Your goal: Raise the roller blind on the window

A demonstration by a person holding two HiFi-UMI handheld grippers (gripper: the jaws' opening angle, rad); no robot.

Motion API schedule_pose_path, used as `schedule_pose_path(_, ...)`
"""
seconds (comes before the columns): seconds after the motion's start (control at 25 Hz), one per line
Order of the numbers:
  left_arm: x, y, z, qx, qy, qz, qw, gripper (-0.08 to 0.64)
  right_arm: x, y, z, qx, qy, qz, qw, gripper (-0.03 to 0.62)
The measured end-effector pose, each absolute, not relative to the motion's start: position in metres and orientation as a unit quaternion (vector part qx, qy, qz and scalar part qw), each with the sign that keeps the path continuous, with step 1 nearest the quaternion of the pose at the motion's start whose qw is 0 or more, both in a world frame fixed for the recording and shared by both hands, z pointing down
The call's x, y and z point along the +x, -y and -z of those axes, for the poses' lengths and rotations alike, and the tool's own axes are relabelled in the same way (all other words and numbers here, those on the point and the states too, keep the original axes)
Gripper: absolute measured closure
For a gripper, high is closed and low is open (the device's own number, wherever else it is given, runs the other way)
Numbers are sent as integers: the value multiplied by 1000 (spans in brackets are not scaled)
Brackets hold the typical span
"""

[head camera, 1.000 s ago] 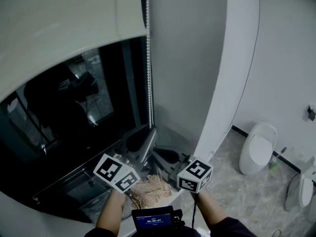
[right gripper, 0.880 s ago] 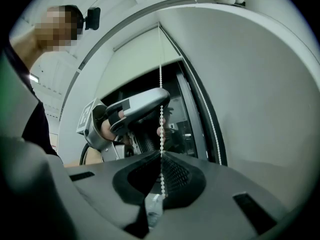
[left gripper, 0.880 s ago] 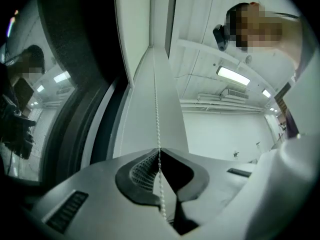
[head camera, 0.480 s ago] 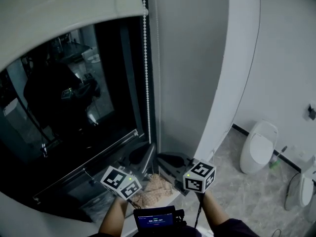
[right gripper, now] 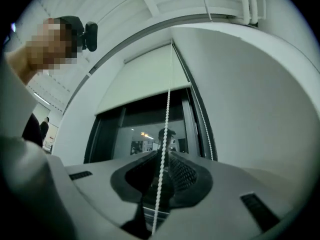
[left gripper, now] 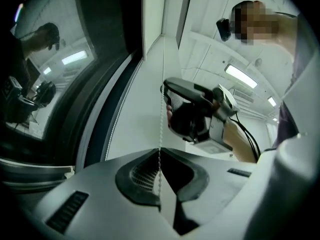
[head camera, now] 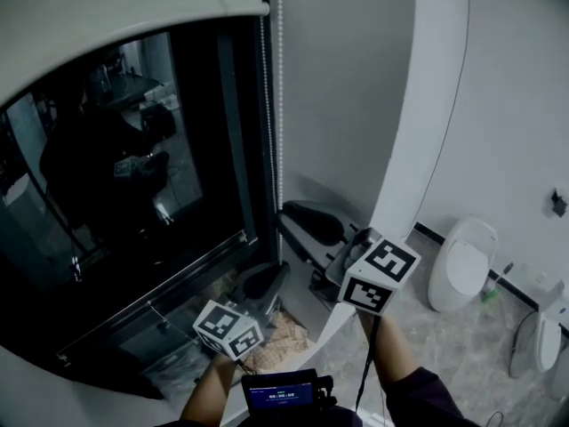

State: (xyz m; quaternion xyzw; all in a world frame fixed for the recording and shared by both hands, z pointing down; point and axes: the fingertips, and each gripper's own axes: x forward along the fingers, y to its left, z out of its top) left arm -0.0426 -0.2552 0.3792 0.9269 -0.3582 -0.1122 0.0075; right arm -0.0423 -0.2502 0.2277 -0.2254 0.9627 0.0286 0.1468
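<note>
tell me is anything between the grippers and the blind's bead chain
Nothing visible. The bead chain runs through both: the left gripper is clamped on it, and the right gripper has its jaws opening with the chain between them.

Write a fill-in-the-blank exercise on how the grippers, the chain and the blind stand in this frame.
1. The left gripper is ____ on the bead chain.
2. The right gripper, its jaws opening with the chain between them, is held ____ than the left one.
3. The roller blind covers only the ____ of the window.

Missing words: shut; higher; top.
</note>
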Motion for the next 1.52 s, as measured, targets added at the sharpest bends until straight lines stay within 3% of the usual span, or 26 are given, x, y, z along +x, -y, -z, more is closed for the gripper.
schedule_pose_path(0.24, -33, 252, -425, 931, 353, 83, 45, 548, -50, 253, -224, -242, -961, -51, 124, 574)
schedule_pose_path(0.52, -51, 254, -509, 930, 347, -3, 123, 546, -53, 269, -312, -265, -960, 8, 95, 577)
schedule_pose_path(0.64, -65, 250, -513, 927, 349, 6, 136, 546, -51, 278, -348, -273, -958, 33, 77, 577)
schedule_pose_path(0.76, -80, 252, -473, 927, 355, 49, 113, 546, -49, 283, -370, -280, -957, 42, 62, 577)
schedule_pose_path(1.16, -63, 259, -300, 933, 340, 107, -58, 523, -71, 265, -412, -263, -963, 52, 27, 577)
schedule_pose_path(1.52, -44, 272, -324, 931, 350, 97, -36, 540, -62, 249, -482, -263, -957, 124, -15, 577)
